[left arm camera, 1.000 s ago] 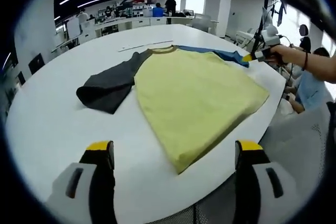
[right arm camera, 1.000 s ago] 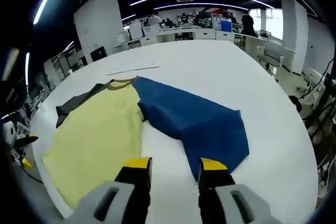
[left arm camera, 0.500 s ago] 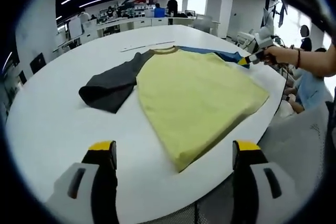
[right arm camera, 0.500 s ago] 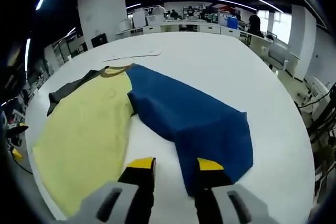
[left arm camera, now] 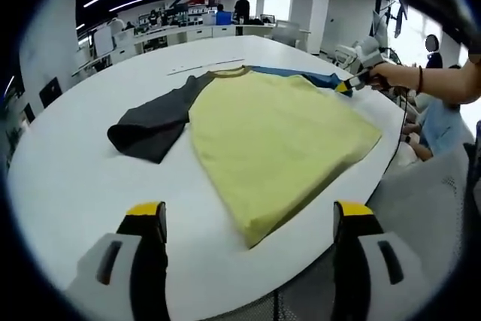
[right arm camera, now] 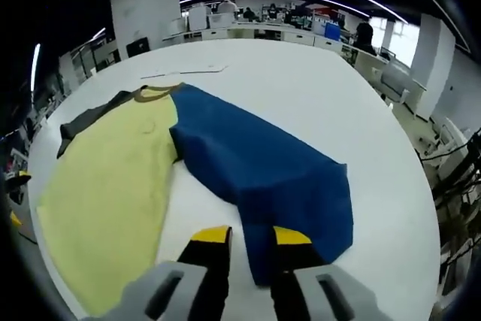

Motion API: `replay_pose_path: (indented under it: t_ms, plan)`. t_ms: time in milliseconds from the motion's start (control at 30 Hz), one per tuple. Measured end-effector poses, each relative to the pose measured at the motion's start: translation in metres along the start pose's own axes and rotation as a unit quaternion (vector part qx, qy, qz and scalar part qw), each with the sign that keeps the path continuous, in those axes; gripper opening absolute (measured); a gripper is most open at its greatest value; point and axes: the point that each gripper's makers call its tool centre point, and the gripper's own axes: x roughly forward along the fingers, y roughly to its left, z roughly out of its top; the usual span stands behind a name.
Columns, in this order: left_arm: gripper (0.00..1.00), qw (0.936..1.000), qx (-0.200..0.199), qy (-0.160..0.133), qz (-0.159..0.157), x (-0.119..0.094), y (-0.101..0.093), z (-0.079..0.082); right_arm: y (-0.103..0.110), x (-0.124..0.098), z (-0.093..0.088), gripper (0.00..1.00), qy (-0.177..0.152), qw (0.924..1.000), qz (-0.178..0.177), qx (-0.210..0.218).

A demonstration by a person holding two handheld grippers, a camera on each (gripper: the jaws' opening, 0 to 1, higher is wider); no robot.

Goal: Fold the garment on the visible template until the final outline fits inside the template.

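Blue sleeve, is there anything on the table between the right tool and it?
Nothing visible. In the right gripper view the right tool sits at the cuff edge of the blue sleeve, with only bare white table around it. The yellow body lies off to one side.

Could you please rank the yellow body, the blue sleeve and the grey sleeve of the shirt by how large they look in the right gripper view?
1. Blue sleeve and yellow body: alike, both near the camera.
2. Grey sleeve: smallest, farther off and partly hidden.

one garment (left arm camera: 278, 137) with two sleeves, one white table (left arm camera: 68, 178), two grippers.
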Motion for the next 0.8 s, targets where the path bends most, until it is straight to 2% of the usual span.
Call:
replay_pose_path:
  t_ms: [167,300,367,500,633,800]
  plan:
    - [0.88,1.0000,-0.003,-0.002,0.001,-0.001,0.001,0.000,0.001,0.000,-0.001,0.12,-0.004,0.9999,-0.003,0.009]
    - [0.88,1.0000,0.000,-0.001,0.000,-0.001,0.000,-0.001,-0.004,-0.002,-0.003,0.02,-0.001,0.9999,-0.010,0.014]
    - [0.88,1.0000,0.002,-0.002,0.000,-0.002,-0.001,-0.001,-0.005,-0.002,-0.003,0.02,-0.003,0.9996,-0.004,0.028]
    - [0.87,1.0000,0.001,-0.001,0.000,-0.001,-0.001,-0.001,-0.004,-0.002,-0.003,0.00,-0.003,0.9999,0.002,0.013]
    - [0.87,1.0000,0.003,-0.003,0.000,-0.002,-0.002,0.001,-0.008,-0.006,-0.002,0.00,-0.004,0.9996,0.007,0.026]
    - [0.87,1.0000,0.004,-0.003,0.001,-0.002,-0.001,0.001,-0.029,-0.022,0.018,0.00,-0.039,0.9981,-0.017,0.044]
